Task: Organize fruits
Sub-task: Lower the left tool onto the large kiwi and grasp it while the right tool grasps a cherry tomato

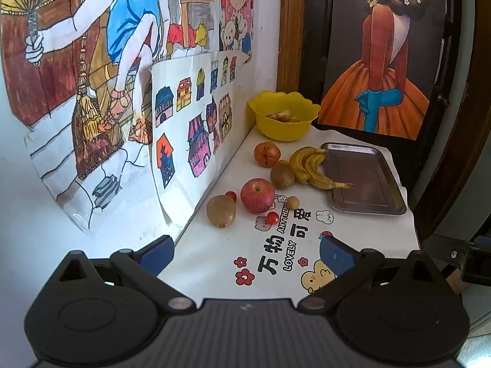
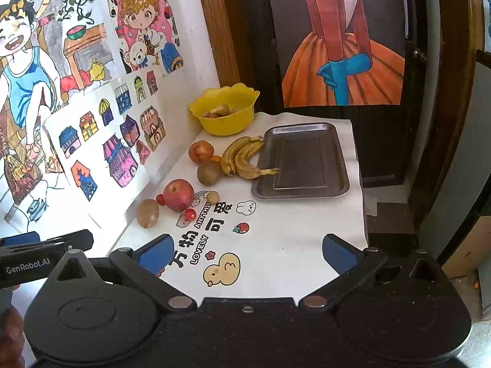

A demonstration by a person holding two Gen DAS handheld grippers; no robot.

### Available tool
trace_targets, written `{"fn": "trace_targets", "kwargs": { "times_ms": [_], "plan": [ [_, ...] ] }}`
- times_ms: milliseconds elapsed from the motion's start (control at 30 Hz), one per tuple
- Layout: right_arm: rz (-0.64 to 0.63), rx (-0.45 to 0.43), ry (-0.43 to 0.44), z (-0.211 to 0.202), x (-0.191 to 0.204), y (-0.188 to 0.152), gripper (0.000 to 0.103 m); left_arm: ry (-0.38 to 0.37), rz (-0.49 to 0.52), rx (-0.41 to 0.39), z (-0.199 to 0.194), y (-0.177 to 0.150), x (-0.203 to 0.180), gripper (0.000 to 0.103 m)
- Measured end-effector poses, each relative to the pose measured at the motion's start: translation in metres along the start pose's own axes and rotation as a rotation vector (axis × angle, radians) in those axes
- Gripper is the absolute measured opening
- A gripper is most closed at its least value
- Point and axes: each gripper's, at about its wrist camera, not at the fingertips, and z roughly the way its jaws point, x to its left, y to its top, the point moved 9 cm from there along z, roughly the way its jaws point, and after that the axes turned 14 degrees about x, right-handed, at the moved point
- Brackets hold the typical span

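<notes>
Ahead of both open tools (image 1: 245, 256) (image 2: 245, 253): fruit (image 1: 257, 195), well apart.

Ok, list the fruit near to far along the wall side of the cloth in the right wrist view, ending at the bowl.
Near kiwi → big apple → far kiwi → far apple → yellow bowl. The bananas and small fruits are left out.

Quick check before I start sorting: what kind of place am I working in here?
Most likely a home corner, not a lab: hand-coloured children's drawings taped to the wall, a cartoon-print tablecloth on a small table, and a wooden door frame beside it.
</notes>
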Motion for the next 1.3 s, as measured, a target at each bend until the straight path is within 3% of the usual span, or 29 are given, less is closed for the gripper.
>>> {"fn": "trace_targets", "kwargs": {
  "times_ms": [500,833,967,1133,1300],
  "plan": [
    [-0.059,0.092,0.035,0.042,-0.023,0.016,0.102,0.084,-0.091,0.100,0.040,0.003,-0.008,0.103],
    [-0.274,0.148,0.140,0.104,-0.032,0.031,0.102,0.191,-0.241,0.179,0.098,0.014,0.003,0.103],
    [-0.362,0.134,0.172,0.132,-0.026,0.040,0.102,0.207,-0.242,0.189,0.126,0.018,0.006,0.103],
    [-0.430,0.162,0.274,0.178,-0.006,0.038,0.102,0.213,-0.208,0.189,0.167,0.030,0.013,0.103],
    [-0.472,0.061,0.162,0.220,0.011,0.035,0.102,0.188,-0.170,0.175,0.217,0.048,0.019,0.103]
  ]
}}
